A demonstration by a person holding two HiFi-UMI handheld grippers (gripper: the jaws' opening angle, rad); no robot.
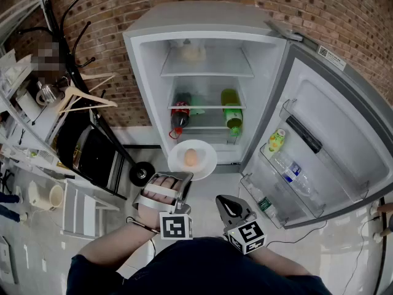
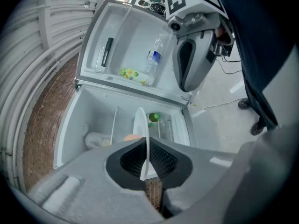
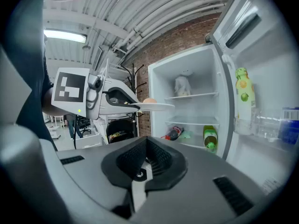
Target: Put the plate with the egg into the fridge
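A white plate (image 1: 199, 165) with a brown egg (image 1: 191, 157) on it hangs level in front of the open fridge (image 1: 206, 75), at about the height of its lower shelf. My left gripper (image 1: 183, 176) is shut on the plate's near rim. In the left gripper view the plate (image 2: 142, 134) shows edge-on between the jaws, with the egg (image 2: 132, 137) just behind. My right gripper (image 1: 228, 206) is held lower and to the right, shut with nothing in it. The right gripper view shows the plate (image 3: 156, 107), the egg (image 3: 149, 100) and the left gripper (image 3: 112, 99) from the side.
On the lower shelf lie a red-capped cola bottle (image 1: 179, 115) and a green bottle (image 1: 231, 112). A pale bag (image 1: 192, 53) sits on the top shelf. The open door (image 1: 319, 128) swings out right, holding bottles (image 1: 276, 143). A black rack (image 1: 92, 152) and coat stand are at left.
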